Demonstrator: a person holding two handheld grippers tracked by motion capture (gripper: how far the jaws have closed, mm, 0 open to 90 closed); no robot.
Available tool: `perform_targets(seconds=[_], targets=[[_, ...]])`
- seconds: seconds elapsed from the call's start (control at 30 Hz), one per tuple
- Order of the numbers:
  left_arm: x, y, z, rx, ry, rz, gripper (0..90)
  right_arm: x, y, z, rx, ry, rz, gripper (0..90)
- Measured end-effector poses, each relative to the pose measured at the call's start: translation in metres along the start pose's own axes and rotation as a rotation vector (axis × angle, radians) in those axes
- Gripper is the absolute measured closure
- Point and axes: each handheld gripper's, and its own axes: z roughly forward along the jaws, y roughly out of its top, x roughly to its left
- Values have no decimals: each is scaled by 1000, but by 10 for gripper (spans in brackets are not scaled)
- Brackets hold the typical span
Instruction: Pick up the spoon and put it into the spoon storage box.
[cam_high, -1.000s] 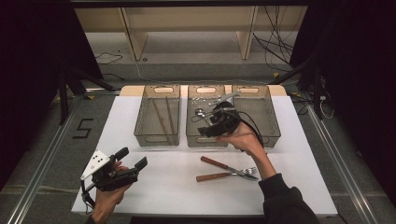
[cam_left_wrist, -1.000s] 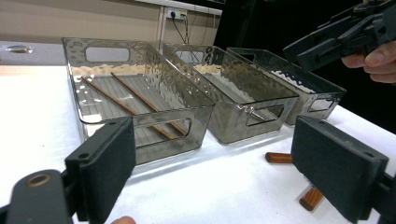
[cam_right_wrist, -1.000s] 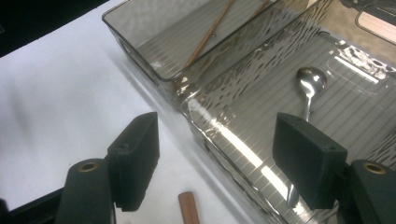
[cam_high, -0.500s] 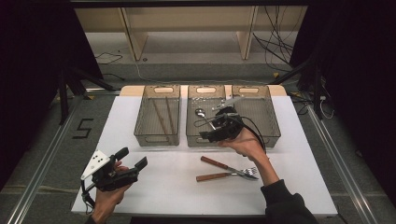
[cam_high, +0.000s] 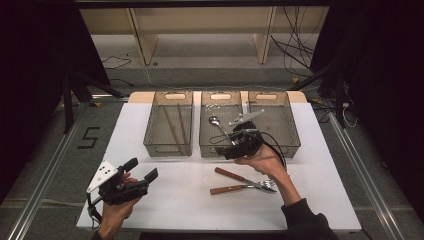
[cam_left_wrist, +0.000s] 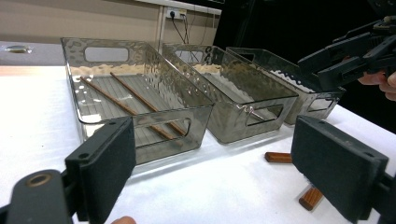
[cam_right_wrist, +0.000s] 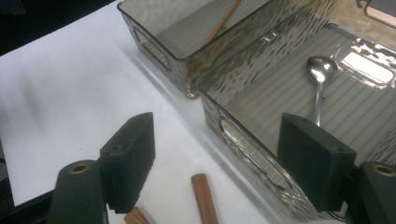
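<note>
The left gripper (cam_high: 141, 169) is hovering over the table's (cam_high: 165, 210) near-left part, jaws spread with nothing between them, and bare white surface is lying open ahead of it up to the bins. In the left gripper view the left bin (cam_left_wrist: 140, 126) is standing closest, its near wall facing the jaws, with two chopsticks (cam_left_wrist: 122, 106) lying along its length.

In the high view three bins are sitting side by side across the table's far half, walls nearly touching. The spoon (cam_high: 218, 127) is lying in the middle bin (cam_high: 220, 148), bowl toward the far end, handle running back toward the near wall; its long axis is following the bin's length, slightly slanted.

The right gripper (cam_high: 231, 148) is hanging over the middle bin's near rim; its jaws have just been opening and are standing wide, holding nothing. In the right gripper view that rim is passing between the jaws, and the spoon (cam_right_wrist: 320, 74) is lying just beyond them.

Near the right hand, a knife (cam_high: 236, 176) and a fork (cam_high: 240, 188), both wooden-handled, are crossing on open table, well short of the near edge.
</note>
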Motion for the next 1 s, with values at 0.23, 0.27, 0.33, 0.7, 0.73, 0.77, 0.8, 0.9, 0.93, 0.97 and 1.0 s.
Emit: perform_targets(seconds=[0.23,0.27,0.33,0.7,0.73,0.77,0.8,0.9,0.93,0.97,1.0], targets=[[0,0,0,1,0,1,136,1,-6,1,14,7,-7,280],[0,0,0,2,-1,1,136,1,-7,1,18,6,-13,278],[0,0,1,3,-2,2,136,0,-10,2,27,10,-13,279],[-1,0,2,7,6,1,136,-5,-21,3,72,14,-10,276],[-1,0,2,6,6,1,136,-5,-22,3,81,14,-5,275],[-1,0,1,5,6,1,136,-5,-23,4,84,11,-14,275],[-1,0,1,3,6,1,136,-5,-24,4,96,8,-11,275],[-1,0,0,6,6,3,136,-6,-26,7,126,0,-16,274],[-1,0,0,4,6,1,136,-6,-27,8,137,-3,-23,272],[0,0,0,3,6,-1,136,-5,-27,9,151,-6,-23,271],[0,0,0,3,6,-3,136,-5,-28,10,161,-13,-30,267]])
